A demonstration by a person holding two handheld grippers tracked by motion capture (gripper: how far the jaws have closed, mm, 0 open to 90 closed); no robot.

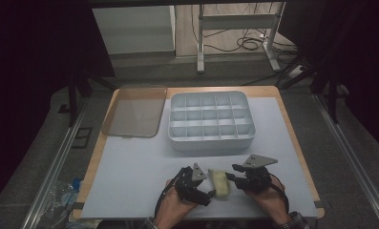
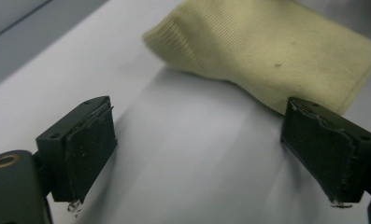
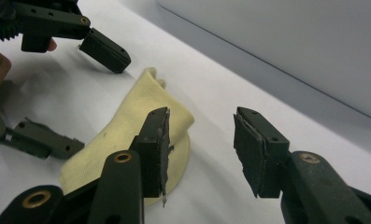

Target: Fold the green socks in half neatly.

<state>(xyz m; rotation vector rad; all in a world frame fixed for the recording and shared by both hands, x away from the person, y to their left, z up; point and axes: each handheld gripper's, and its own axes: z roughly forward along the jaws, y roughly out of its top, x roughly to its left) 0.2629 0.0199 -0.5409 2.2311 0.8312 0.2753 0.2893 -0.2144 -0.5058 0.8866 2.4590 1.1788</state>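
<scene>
A pale yellow folded cloth (image 1: 220, 183) lies flat on the table's white mat near the front edge, between my two grippers. My left gripper (image 1: 209, 186) points at it from the left with its jaws wide apart. In the left gripper view the cloth (image 2: 267, 51) lies just past the fingertips, and my left gripper (image 2: 199, 135) has only bare mat between its pads. My right gripper (image 1: 231, 174) comes in from the right, open. In the right gripper view the cloth (image 3: 120, 140) sits behind and beside the left jaw, with nothing in my right gripper's (image 3: 202, 140) gap.
A grey tray (image 1: 211, 144) with several empty compartments stands mid-table, and its wall (image 3: 290, 42) rises close behind the right gripper. A clear lid (image 1: 134, 112) lies at the back left. Bare mat (image 1: 130, 176) stretches left of the hands.
</scene>
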